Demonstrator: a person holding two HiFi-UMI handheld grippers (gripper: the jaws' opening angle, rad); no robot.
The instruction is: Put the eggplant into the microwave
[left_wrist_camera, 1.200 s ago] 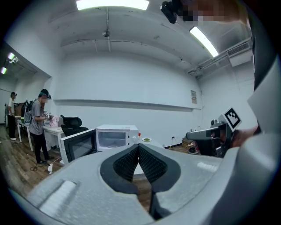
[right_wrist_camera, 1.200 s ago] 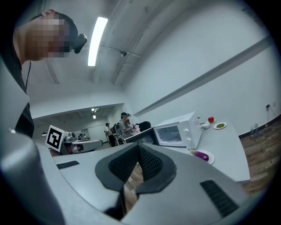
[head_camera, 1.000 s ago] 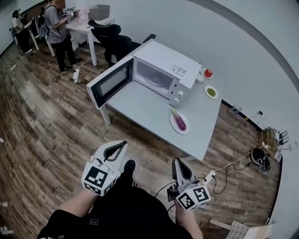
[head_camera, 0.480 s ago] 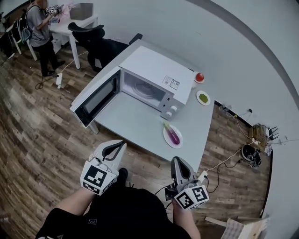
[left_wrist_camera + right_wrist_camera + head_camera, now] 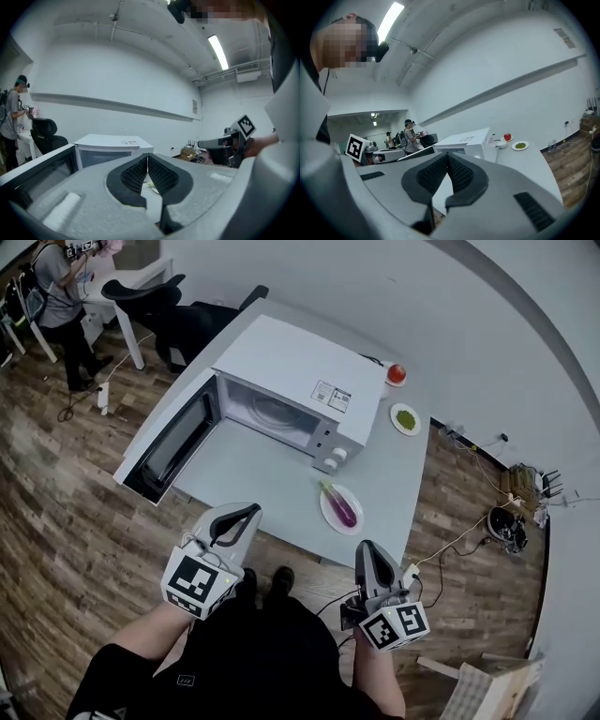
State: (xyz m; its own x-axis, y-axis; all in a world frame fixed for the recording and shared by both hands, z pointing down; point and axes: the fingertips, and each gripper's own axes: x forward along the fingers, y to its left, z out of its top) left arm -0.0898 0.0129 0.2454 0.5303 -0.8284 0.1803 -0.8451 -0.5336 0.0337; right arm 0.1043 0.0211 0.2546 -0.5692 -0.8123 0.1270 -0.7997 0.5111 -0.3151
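A purple eggplant lies on a white plate near the front edge of the grey table. Behind it stands the white microwave, whose door hangs wide open to the left, showing an empty cavity. My left gripper is held just short of the table's front edge, shut with nothing in it. My right gripper hovers below the plate, off the table, also shut and empty. In the left gripper view the jaw pads meet; the right gripper view shows its pads touching too.
At the table's far right sit a red tomato on a small dish and a plate of green food. A black office chair and a standing person are at the upper left. Cables and a power strip lie on the wooden floor.
The table and microwave have come nearer in the head view as both grippers moved toward them. Both grippers stay shut.
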